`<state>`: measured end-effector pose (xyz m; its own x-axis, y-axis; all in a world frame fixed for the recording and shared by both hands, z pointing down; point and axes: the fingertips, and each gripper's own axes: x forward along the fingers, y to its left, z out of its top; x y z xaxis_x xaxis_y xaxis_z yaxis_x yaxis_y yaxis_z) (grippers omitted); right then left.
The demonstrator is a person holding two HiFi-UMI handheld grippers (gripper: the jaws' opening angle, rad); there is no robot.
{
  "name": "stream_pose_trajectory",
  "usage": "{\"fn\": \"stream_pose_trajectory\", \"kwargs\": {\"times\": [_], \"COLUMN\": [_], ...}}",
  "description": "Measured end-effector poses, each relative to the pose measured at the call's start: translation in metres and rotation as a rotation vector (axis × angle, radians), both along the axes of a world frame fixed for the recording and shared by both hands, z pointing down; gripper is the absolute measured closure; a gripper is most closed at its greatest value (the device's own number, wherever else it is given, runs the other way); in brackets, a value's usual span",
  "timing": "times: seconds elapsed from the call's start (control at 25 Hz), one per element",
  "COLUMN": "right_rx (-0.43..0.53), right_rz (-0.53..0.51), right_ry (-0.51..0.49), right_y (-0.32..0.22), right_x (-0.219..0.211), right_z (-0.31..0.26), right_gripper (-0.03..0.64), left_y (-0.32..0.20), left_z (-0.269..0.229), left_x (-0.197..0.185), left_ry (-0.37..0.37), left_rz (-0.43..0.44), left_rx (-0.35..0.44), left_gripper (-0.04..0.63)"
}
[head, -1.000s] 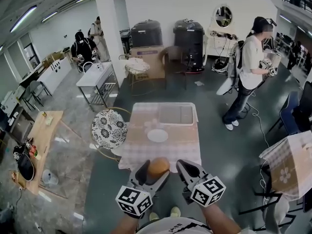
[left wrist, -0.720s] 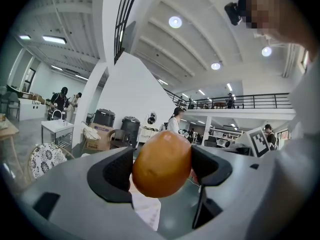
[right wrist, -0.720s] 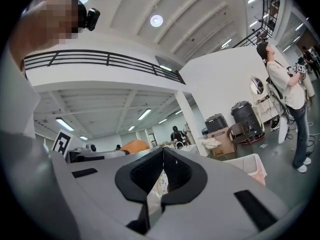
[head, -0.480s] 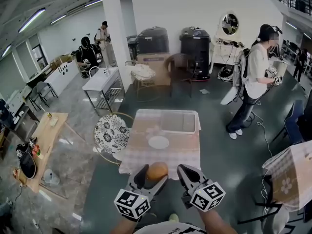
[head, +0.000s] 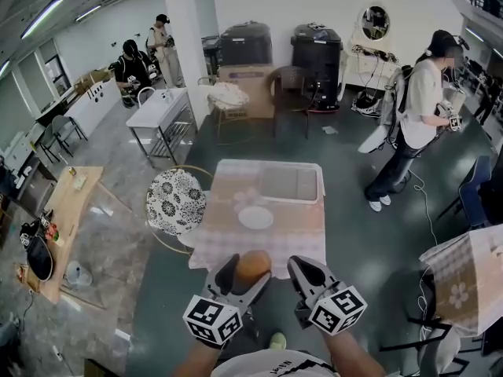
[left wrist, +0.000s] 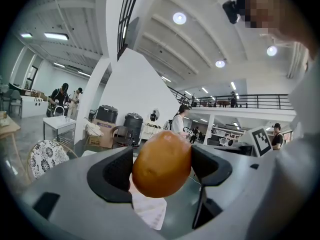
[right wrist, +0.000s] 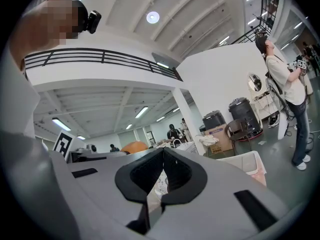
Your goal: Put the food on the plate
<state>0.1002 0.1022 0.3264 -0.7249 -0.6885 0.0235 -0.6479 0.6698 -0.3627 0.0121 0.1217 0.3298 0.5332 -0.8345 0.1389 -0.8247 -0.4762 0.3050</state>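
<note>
Food clamped in your left hand-held gripper [head: 248, 274], off the plate.
The round orange-brown food item [left wrist: 161, 164] sits between its jaws, in mid-air. Your right hand-held gripper [right wrist: 162, 156] has its jaws together, empty. The small round white plate [head: 255, 217] lies on the pink-checked cloth-covered bench [head: 222, 242], apart from the food.

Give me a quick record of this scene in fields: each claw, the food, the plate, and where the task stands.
left claw: shut on the round orange food
right claw: shut, nothing in it
plate: white, empty, on the checked table ahead
food position: held in the air, apart from the plate
task: food not yet on plate
</note>
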Motion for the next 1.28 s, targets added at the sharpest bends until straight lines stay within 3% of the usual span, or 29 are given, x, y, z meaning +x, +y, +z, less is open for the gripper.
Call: {"fn": "stream_pose_trajectory", "kwargs": {"times": [0.76, 1.28], "right_rx": [-0.042, -0.115], "right_rz": [0.120, 0.195], "right_ry": [0.050, 0.055], "right_y": [-0.148, -0.205], "right_x": [-0.083, -0.074], "right_z": [0.028, 0.069], "right_gripper": [0.601, 0.601], "left_y": [-0.156, -0.223], "left_z": [0.054, 0.113], "left_x": [-0.078, -0.069], "left_ry": [-0.102, -0.172], "left_rz": [0.124, 0.183], "left_rx": [-0.025, -0.097], "left_gripper": [0.239, 0.239]}}
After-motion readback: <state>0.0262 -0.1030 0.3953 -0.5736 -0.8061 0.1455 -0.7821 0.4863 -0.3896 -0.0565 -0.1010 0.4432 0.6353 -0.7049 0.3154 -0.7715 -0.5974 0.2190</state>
